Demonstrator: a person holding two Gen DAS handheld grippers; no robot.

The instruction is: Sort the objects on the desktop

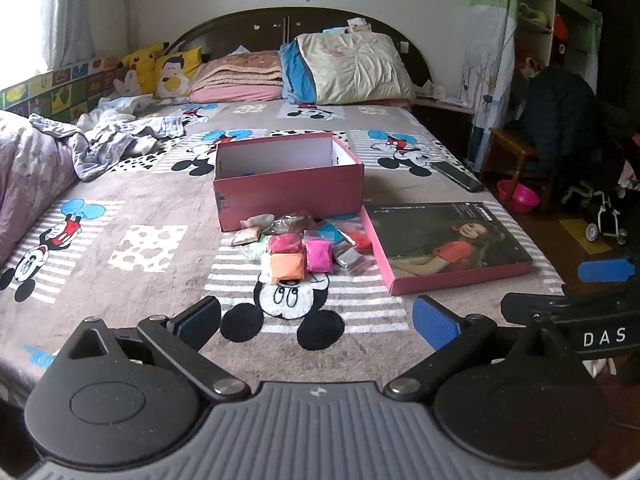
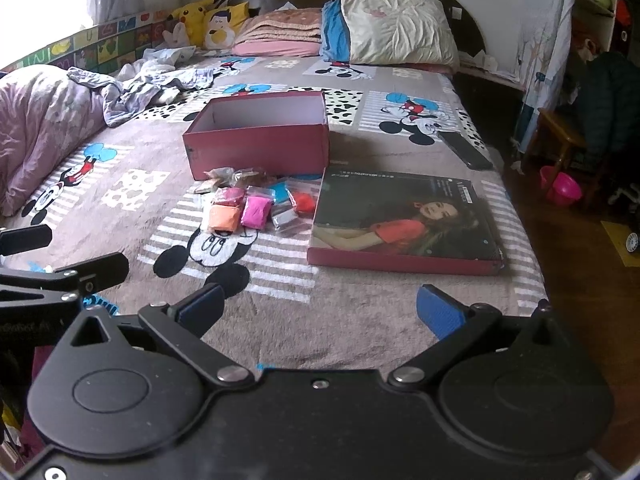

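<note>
Left wrist view: left tongs point(image 1: 318, 318) spread wide, empty, above the bed point(image 1: 132, 280). Packets point(image 1: 300, 248) lie ahead, before the box point(image 1: 288, 188); lid point(image 1: 448, 246) ahead-right. Right tongs point(image 2: 320, 308) likewise wide apart, empty.

Looked from low over the near end of the bed point(image 1: 120, 216), along the mattress toward the headboard point(image 1: 288, 26). Left wrist view sat slightly left, with the open pink box point(image 1: 288, 188) dead ahead and the right gripper point(image 1: 560, 292) intruding at its right edge. Right wrist view sat further right, nearer the box lid point(image 2: 404, 220), with the left gripper point(image 2: 60, 256) at its left edge. Shared box, lid, clay packets point(image 1: 304, 248), phone point(image 1: 458, 176), pillows and far wall; kept well back from the packets.
</note>
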